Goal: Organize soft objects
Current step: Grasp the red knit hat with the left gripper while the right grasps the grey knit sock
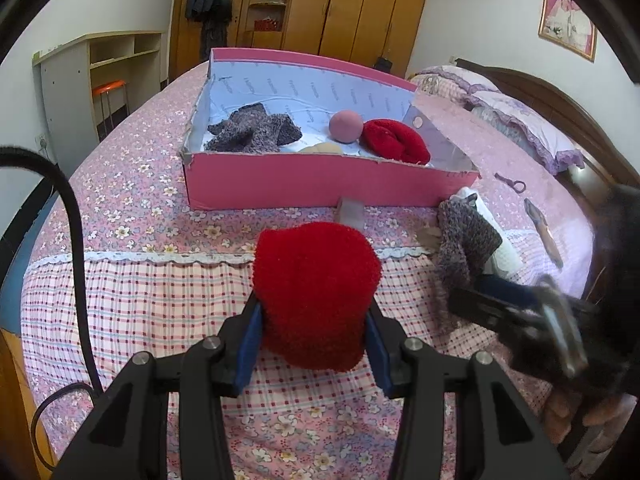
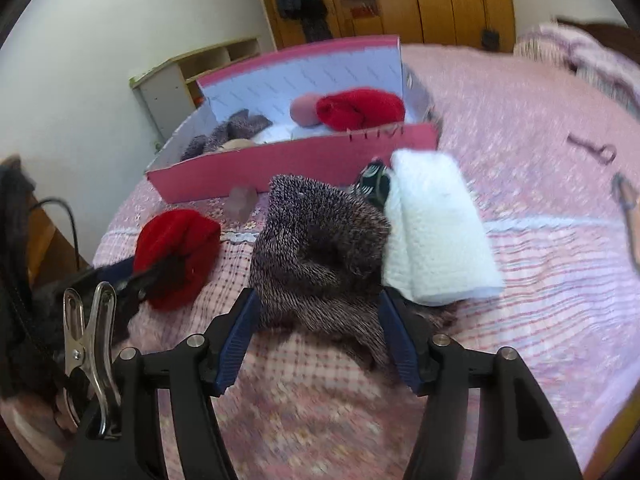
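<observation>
Left claw is clamped on a red sock, its blue pads pressed into both sides of the bundle, which hangs just above the bed short of the pink box. Right claw stands open around a grey sock: the pads flank the knit, and the gaps showing at each side suggest they are not squeezing it, though blur makes the contact hard to read. That grey sock lies on the bed, touching a folded white cloth at its right, with a small dark striped item peeking out behind them near the box's front wall. Inside the box already sit a grey knit pair, a pink ball, a second red sock and a pale item half hidden by the front wall. So the job looks roughly half done: four things stowed, one in the air on its way, and the grey sock, white cloth and striped piece still out on the bed. A small clear block stands just before the box; whether it belongs to the task I cannot tell. Left to do, by my reading: carry the red sock over the front wall and release it, then close on the grey sock and bring it in, then the cloth and the rest.
</observation>
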`<state>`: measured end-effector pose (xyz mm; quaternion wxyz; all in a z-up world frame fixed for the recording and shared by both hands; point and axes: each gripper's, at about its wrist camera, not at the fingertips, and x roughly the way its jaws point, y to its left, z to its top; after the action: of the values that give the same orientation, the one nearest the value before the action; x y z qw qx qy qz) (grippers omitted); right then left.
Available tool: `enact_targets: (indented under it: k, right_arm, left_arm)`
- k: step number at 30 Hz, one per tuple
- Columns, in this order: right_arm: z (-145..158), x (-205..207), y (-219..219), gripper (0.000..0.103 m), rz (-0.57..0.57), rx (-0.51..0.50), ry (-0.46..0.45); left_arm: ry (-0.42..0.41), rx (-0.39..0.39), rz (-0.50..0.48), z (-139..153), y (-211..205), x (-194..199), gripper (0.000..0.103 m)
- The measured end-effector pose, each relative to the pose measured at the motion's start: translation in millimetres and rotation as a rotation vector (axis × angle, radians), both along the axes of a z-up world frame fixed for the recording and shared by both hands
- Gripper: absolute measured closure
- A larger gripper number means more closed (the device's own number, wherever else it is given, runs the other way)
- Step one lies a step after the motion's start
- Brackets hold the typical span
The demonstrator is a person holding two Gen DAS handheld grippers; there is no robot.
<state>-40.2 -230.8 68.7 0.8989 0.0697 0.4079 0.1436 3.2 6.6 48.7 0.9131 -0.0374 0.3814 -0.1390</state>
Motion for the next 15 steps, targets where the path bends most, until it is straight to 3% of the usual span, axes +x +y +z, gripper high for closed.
enact_targets:
  k: [3, 8, 12, 15]
  right_arm:
    - [-9, 15, 4, 0.040, -0.029, 0.015, 0.042]
    - [-12, 19, 7, 0.042, -0.026, -0.001, 0.023]
    - [-13, 17, 3, 0.071, -0.042, -0.021, 0.008]
    - [-13, 15, -1, 0.087, -0.036, 0.016, 0.010]
  left_arm:
    - [0.010, -0.019, 0.003, 0, 3, 0, 0.054]
    - [0.012, -0.027, 0.005, 0, 3, 0, 0.054]
    - [0.008, -0.017, 0.004, 0, 2, -1, 0.054]
    - [0.009, -0.016, 0.005, 0, 2, 0, 0.054]
